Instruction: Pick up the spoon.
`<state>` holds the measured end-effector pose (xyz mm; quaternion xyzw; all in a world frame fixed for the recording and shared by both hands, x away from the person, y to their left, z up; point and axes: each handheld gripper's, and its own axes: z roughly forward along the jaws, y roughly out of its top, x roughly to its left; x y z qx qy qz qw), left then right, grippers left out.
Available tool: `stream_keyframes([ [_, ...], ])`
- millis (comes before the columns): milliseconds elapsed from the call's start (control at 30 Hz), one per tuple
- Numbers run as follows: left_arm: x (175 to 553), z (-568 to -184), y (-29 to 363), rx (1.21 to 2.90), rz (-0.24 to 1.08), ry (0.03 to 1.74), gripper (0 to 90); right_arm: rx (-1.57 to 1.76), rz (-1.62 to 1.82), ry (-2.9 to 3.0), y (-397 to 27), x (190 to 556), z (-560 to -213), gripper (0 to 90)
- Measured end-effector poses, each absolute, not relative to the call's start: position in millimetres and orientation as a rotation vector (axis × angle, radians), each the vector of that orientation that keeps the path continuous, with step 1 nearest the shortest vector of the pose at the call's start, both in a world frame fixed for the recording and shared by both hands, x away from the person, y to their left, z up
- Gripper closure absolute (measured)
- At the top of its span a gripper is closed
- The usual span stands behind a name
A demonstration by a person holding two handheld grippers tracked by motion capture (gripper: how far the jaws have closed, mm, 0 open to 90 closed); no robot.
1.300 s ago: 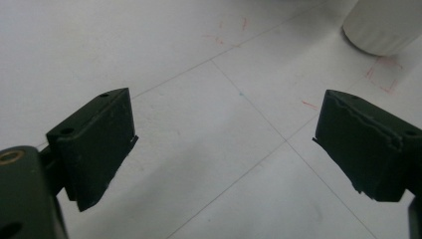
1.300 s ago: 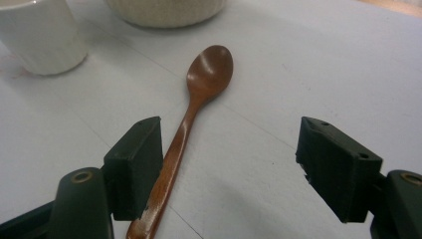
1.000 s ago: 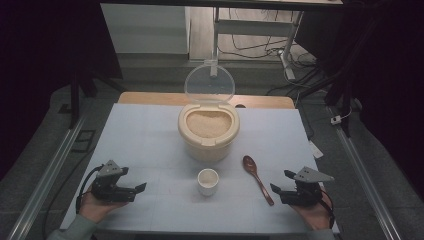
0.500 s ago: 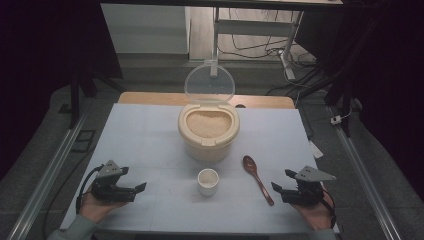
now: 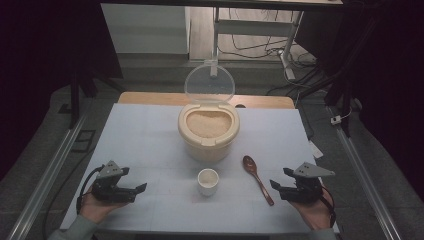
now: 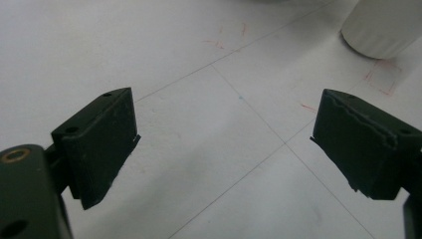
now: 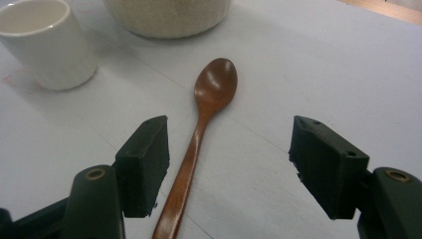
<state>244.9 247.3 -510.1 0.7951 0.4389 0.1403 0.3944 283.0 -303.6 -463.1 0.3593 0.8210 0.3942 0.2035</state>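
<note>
Both hand-held grippers, L & R, jaws wide, empty, above table.

My jaws are matt black plastic, their edges a little rough. The spoon between my right jaws is glossy, smooth brown wood. The cup looks like smooth white glazed ceramic. The tabletop wears a matt pale sheet; the container's lid is clear plastic.
</note>
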Motion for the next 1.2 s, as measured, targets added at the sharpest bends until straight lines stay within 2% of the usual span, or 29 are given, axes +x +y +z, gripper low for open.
stream_keyframes([
  [567,246,-513,243,2.041,0.344,1.095,10.4,1.136,0.872,2.452,-263,301,-439,34.4],
  [1033,245,-516,241,2.061,0.339,1.094,10.7,1.213,0.633,2.564,-245,309,-466,37.0],
  [1200,245,-517,241,2.063,0.336,1.098,10.7,1.235,0.566,2.590,-242,313,-477,41.3],
])
